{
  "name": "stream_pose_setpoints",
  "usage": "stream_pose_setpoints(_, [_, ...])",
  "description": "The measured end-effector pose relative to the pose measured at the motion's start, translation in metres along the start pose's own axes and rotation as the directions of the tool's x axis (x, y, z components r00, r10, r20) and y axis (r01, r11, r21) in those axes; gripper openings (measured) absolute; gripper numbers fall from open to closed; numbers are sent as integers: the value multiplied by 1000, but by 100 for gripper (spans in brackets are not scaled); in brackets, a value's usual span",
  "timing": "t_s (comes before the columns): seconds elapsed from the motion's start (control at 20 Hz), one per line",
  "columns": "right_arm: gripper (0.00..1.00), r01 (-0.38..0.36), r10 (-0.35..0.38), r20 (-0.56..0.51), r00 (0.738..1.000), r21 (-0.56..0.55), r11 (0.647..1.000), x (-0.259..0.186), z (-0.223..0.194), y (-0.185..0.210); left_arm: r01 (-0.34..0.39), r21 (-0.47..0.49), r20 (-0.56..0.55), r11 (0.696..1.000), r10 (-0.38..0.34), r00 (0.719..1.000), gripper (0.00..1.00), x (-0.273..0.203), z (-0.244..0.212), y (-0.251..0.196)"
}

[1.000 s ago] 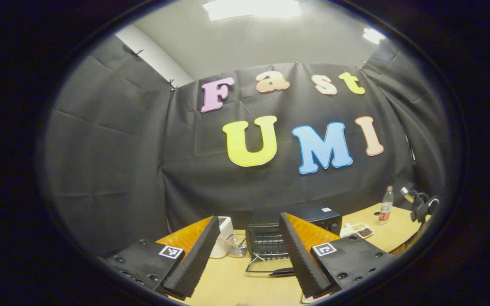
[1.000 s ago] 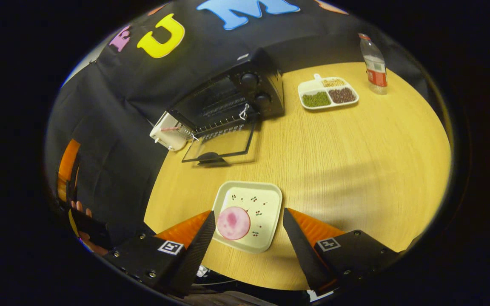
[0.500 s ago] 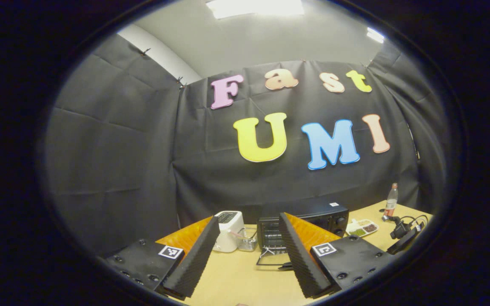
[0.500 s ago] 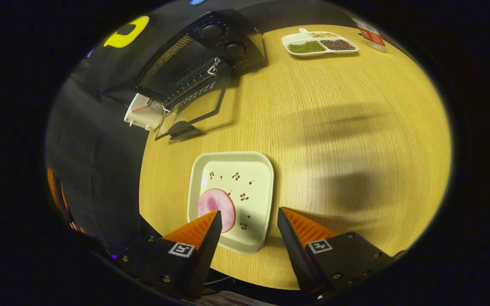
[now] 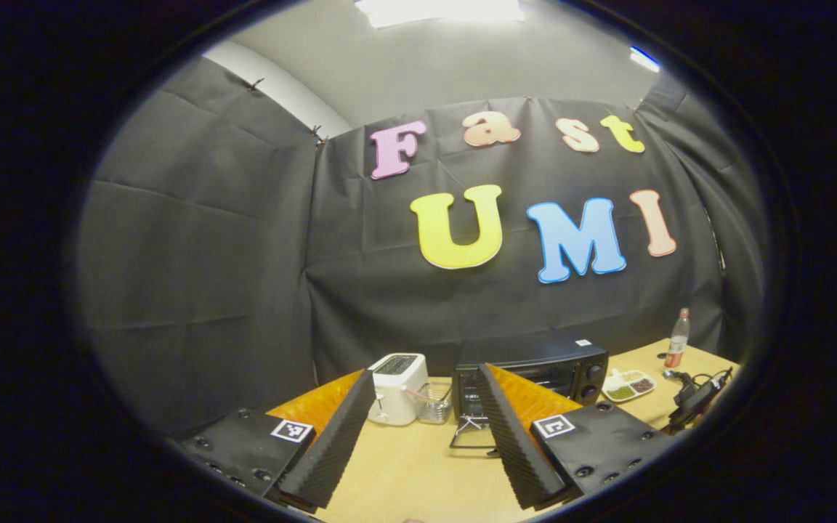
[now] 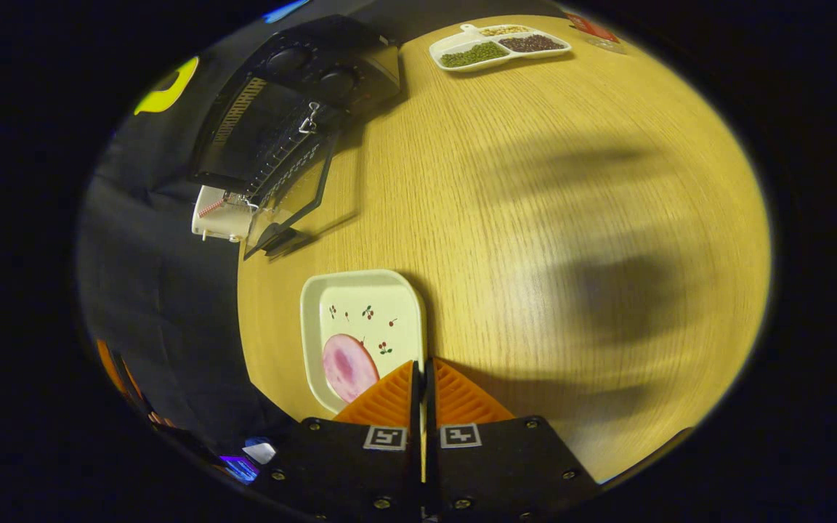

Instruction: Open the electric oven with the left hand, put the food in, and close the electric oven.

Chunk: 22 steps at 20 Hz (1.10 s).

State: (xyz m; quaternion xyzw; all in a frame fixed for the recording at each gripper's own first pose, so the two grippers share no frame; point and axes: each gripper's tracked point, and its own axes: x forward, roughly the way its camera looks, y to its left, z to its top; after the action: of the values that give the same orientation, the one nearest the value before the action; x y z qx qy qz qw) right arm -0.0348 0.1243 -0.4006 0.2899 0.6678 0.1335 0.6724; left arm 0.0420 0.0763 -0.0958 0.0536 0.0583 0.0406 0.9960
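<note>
The right gripper (image 6: 422,378) is pinching the near right rim of the square cream plate (image 6: 360,309), its fingers narrowed to a slit over that edge, though how firmly both are pressing cannot be judged. The pink round food slice (image 6: 348,367) is lying near the plate's front corner, just left of the fingers. The toaster oven (image 6: 295,109) is standing well apart across the tabletop (image 6: 571,218), its glass door (image 6: 295,189) hanging open. The left gripper (image 5: 422,436) is hovering with fingers wide, holding nothing.

Gripped by one edge, the plate is likely to tilt when lifted, letting the slice slide off; it could also catch the lowered door on entry.
</note>
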Motion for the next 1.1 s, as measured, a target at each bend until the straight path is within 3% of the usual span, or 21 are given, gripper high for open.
stream_pose_setpoints(0.35, [1,-110,108,34,994,37,993,-24,0,15,0,6,11,1000,0,1000,99,6,4,-1])
stream_pose_setpoints(0.55, [1,-177,169,81,982,113,978,-30,8,48,-3,-5,7,1000,3,1000,99,14,2,-1])
stream_pose_setpoints(0.9, [1,-231,170,229,958,274,934,-27,43,92,1,1,4,1000,-1,1000,99,39,-2,9])
stream_pose_setpoints(1.1, [0,-292,172,337,926,346,892,-19,72,124,-6,-3,-1,1000,6,1000,99,57,-8,23])
